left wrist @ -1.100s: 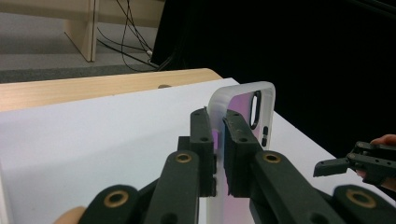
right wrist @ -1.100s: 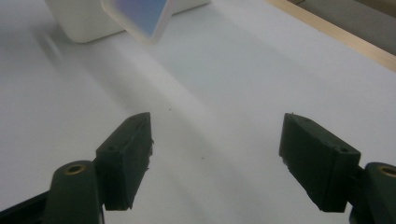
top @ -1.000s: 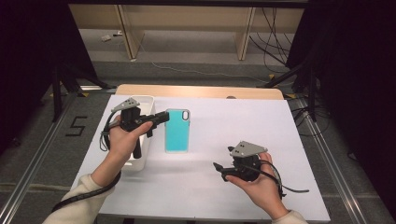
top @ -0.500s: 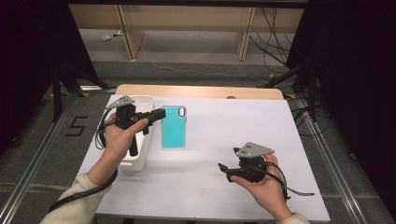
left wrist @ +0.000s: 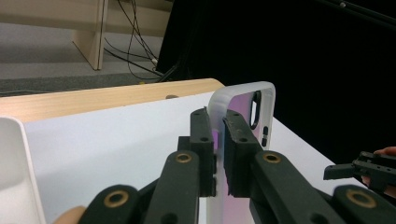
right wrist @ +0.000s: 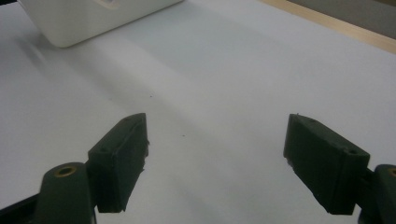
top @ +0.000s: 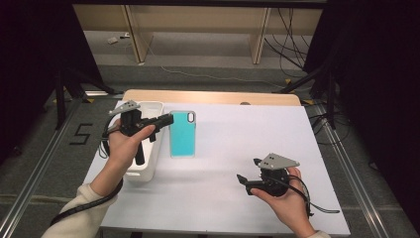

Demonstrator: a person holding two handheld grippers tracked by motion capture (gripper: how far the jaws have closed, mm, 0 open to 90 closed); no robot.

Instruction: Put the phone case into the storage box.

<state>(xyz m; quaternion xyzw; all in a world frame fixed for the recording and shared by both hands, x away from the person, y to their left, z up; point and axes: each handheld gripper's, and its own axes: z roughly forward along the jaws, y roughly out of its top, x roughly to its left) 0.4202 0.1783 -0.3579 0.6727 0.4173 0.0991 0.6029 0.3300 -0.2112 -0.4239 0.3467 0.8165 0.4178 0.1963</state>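
The left gripper (top: 166, 120) sits in the left half of the high view, held in the person's left hand (top: 126, 144) above a white bin (top: 148, 166) that stands at the left edge of the white worktop (top: 247, 134). Its jaws are pinched nearly together on the edge of a phone case (top: 182, 134), which appears turquoise from above and lies just right of the bin, in the upper middle of the worktop. In the left gripper view the same case (left wrist: 243, 95) stands on edge in the centre of the frame, translucent white at its rim with a purplish inner face and a camera cut-out near its top; the two black jaws clamp its side wall between them, one pad on each face, with only the thin wall separating them. Whether the case is lifted clear of the worktop or rests on it cannot be told.

The right gripper (top: 247, 181) is low in the right half of the high view, held in the right hand (top: 285, 203) above bare worktop and well apart from the case. In the right gripper view its jaws stand wide apart, one at the lower left and one at the lower right of the frame, with nothing between them but the white surface (right wrist: 210, 93); a corner of the bin (right wrist: 88, 18) shows at the upper left
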